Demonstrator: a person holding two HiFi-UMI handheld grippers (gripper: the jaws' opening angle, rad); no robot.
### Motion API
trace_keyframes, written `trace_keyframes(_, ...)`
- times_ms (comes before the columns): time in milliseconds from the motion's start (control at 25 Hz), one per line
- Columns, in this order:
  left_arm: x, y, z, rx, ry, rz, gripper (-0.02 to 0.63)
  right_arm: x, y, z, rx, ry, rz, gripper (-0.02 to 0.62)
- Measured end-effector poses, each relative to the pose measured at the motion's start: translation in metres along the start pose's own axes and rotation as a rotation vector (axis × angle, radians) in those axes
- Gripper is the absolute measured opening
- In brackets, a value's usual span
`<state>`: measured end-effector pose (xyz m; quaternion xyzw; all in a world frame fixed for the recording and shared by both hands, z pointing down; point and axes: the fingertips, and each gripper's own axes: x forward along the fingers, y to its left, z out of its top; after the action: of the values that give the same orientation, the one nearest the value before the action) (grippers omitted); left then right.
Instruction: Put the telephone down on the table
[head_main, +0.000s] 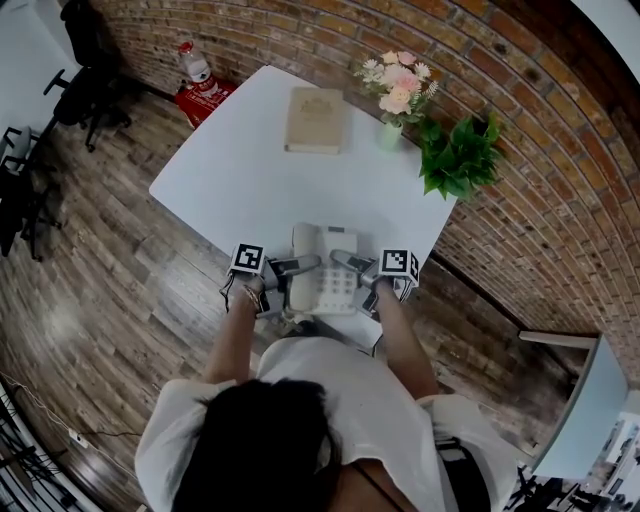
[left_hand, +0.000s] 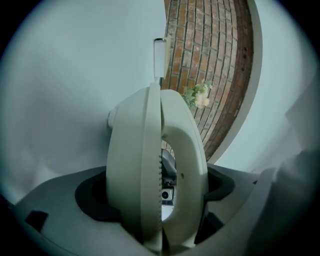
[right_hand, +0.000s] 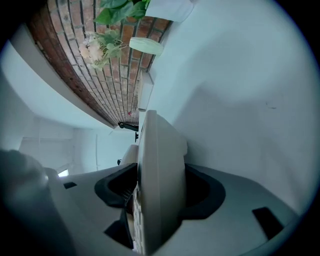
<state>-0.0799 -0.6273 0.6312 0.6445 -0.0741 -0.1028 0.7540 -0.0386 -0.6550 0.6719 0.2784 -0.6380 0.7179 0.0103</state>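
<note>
**Head view.** The telephone (head_main: 322, 268) is over the near edge of the white table (head_main: 230, 170). It is held from both sides, by the left gripper (head_main: 292, 268) on its left end and the right gripper (head_main: 352, 265) on its right end. I cannot tell whether its base touches the tabletop. Judged step: carrying it in to set it down, not yet released.

Farther back on the table:
- A book (head_main: 315, 120) lies flat.
- A small vase (head_main: 390, 135) at the far right holds pink and white flowers (head_main: 398, 80).
- A leafy plant (head_main: 458, 155) sits right of the vase, its pot hidden.

On the floor at the far left, a red box (head_main: 205, 98) holds a bottle (head_main: 193, 62).

**Left gripper view.** The telephone is seen edge-on, with the handset on its right side. Both jaws are clamped on the body, one on each face.

**Right gripper view.** This shows the same body edge-on, with both jaws pressed against it. The tabletop fills the right of the view.

**Next move, as judged.**
- Keep both ends level.
- Carry it in from the edge, since part may overhang.
- Lower it until the base lies flat.
- Open both sets of jaws together, so neither end drags or tips.
</note>
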Motion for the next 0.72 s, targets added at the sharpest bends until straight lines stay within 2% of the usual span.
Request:
trace_keyframes(120,0.0,0.0,0.005,0.004,-0.005,0.013,0.454,0.002,0.001,0.004,-0.014,-0.004,-0.011,0.281)
trace_keyframes(280,-0.002,0.002,0.018,0.052,-0.033,0.067,0.453,0.003,0.004,0.011,-0.028,-0.043,-0.019,0.281)
trace_keyframes(440,-0.001,0.004,0.019,0.065,-0.024,0.091,0.454,0.001,0.004,0.014,-0.052,-0.067,-0.036,0.281)
trace_keyframes(720,-0.001,0.004,0.018,0.102,-0.049,0.081,0.454,-0.003,0.004,0.016,-0.153,-0.109,-0.096,0.296)
